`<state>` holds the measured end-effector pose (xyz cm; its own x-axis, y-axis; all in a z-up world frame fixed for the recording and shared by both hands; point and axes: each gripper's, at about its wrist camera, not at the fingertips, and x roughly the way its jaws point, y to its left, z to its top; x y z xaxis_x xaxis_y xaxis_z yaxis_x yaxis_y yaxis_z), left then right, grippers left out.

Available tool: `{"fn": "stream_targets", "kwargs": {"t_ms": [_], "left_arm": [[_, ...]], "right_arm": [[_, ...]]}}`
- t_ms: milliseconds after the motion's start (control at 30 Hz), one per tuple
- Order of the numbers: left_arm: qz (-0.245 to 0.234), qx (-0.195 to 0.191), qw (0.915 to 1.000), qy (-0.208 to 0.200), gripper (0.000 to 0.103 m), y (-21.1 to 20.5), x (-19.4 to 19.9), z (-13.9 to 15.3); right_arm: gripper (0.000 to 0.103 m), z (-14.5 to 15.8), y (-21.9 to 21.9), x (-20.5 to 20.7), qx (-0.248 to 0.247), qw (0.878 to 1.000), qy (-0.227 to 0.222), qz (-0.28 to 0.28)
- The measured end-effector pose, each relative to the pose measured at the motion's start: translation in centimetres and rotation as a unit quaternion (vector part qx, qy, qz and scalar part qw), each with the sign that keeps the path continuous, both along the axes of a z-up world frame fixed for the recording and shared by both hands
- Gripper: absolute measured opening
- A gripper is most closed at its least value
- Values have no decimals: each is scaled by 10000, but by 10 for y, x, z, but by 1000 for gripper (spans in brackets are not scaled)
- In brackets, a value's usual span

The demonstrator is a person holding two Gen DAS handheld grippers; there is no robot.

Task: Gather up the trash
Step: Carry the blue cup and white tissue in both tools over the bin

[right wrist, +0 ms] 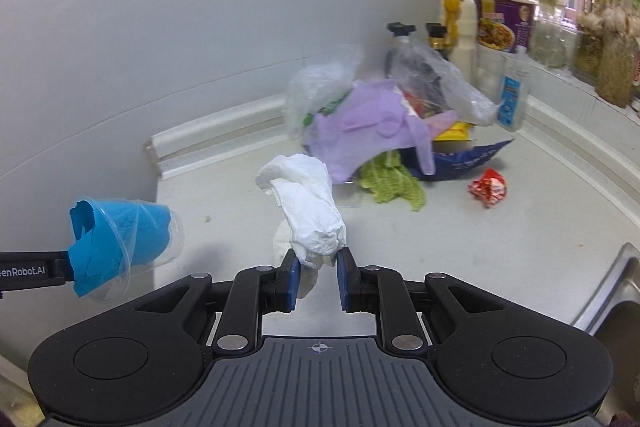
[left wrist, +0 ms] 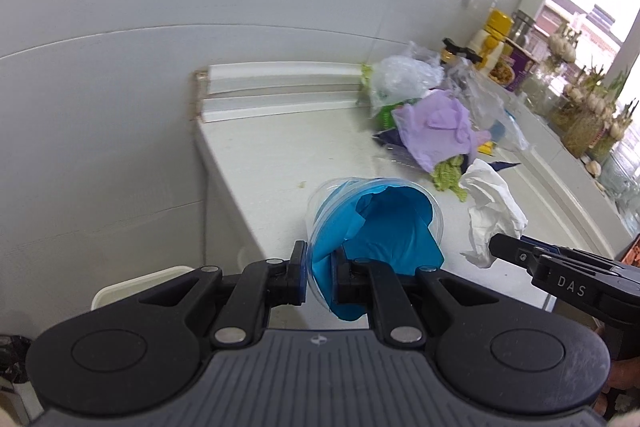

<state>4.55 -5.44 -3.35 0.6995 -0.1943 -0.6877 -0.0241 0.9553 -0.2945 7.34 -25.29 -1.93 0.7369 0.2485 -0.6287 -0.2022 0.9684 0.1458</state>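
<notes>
**Both grippers loaded, trash heap at the back of the counter**

We see the left gripper point(left wrist: 320, 277) pinching the rim of a clear plastic cup stuffed with crumpled blue film point(left wrist: 372, 223); one finger sits outside the cup wall, the other inside against the blue lining. The cup is tilted on its side, mouth toward the camera, held up near the left end of the white countertop point(left wrist: 280, 171). In the right wrist view the same cup point(right wrist: 120, 243) hangs off the left gripper's tip, off the counter's left edge.

The right gripper point(right wrist: 318, 277) has its fingers closed on the lower end of a crumpled white paper tissue point(right wrist: 308, 203), which stands up from the pads above the counter's front middle.

The rest of the trash lies heaped toward the back right corner, near the wall: a lilac rubber glove point(right wrist: 360, 127), clear plastic bags point(right wrist: 436, 79), green leafy scraps point(right wrist: 392, 183) and a dark blue snack wrapper point(right wrist: 460, 159). A crumpled red wrapper point(right wrist: 488, 187) lies apart, just right of the heap. Bottles and a printed box point(right wrist: 504, 23) stand along the back right edge.
</notes>
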Motion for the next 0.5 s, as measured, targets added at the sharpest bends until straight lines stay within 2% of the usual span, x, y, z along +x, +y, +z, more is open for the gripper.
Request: {"fn": "stream_targets", "kwargs": {"t_ms": [500], "left_arm": [[1039, -28, 9942, 291, 10, 67, -25, -17]], "right_arm": [[17, -7, 76, -5, 22, 9954, 135, 949]]}}
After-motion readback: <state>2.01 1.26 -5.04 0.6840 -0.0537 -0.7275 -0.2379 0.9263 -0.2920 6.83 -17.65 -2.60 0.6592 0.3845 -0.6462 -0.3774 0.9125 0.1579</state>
